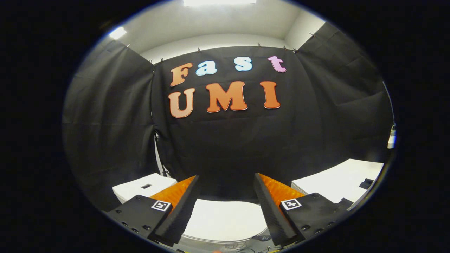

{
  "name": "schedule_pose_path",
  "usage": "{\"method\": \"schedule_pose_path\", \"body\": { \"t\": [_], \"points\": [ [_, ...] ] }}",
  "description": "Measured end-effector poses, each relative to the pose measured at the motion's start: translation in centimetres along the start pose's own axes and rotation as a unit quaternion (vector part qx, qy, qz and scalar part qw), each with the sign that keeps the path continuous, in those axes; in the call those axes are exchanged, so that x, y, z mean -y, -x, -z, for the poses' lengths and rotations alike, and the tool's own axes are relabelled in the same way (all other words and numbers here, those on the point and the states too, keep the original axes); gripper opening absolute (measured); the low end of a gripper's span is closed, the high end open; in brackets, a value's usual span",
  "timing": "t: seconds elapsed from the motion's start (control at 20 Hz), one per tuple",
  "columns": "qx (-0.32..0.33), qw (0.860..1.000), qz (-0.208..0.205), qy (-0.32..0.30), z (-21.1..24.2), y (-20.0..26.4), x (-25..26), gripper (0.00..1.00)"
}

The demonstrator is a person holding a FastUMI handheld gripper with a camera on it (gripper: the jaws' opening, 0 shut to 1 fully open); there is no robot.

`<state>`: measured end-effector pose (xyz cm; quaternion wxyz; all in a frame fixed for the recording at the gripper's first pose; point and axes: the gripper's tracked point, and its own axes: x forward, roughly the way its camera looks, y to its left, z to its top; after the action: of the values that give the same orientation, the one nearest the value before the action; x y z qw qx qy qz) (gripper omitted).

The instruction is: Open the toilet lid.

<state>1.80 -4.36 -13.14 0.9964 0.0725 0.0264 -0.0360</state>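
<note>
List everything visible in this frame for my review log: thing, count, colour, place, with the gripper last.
toilet lid: one, white, closed, lying below and between the fingers.
toilet tank: one, white, with a small dark slot on top, beyond the left finger.
counter: one, white, beyond the right finger, a small dark item near its far end.
cloth wall: black, hung behind the toilet and round both sides.
ceiling lights: two, bright white, above the cloth.
cables: a few, thin, dark, on the floor just below the lid's near edge.
white plug: one, against the cloth on the right.
gripper: one, black with orange finger backs, fingers spread apart above the lid, holding nothing.
</note>
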Motion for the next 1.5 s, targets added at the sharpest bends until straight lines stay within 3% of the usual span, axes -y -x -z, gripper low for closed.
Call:
{"method": "schedule_pose_path", "body": {
  "t": [0.5,0.8,0.95,1.2,1.5],
  "points": [
    [-0.041,0.995,0.055,-0.066,8.5,-0.3,4.9,0.99],
    [-0.054,0.983,0.110,-0.135,13.4,0.8,8.9,0.99],
    [-0.104,0.969,0.124,-0.184,17.7,2.4,9.3,0.99],
    [-0.105,0.946,0.151,-0.267,22.4,3.7,11.1,1.00],
    [-0.095,0.900,0.192,-0.378,28.3,4.2,13.6,0.99]
  ]
}}
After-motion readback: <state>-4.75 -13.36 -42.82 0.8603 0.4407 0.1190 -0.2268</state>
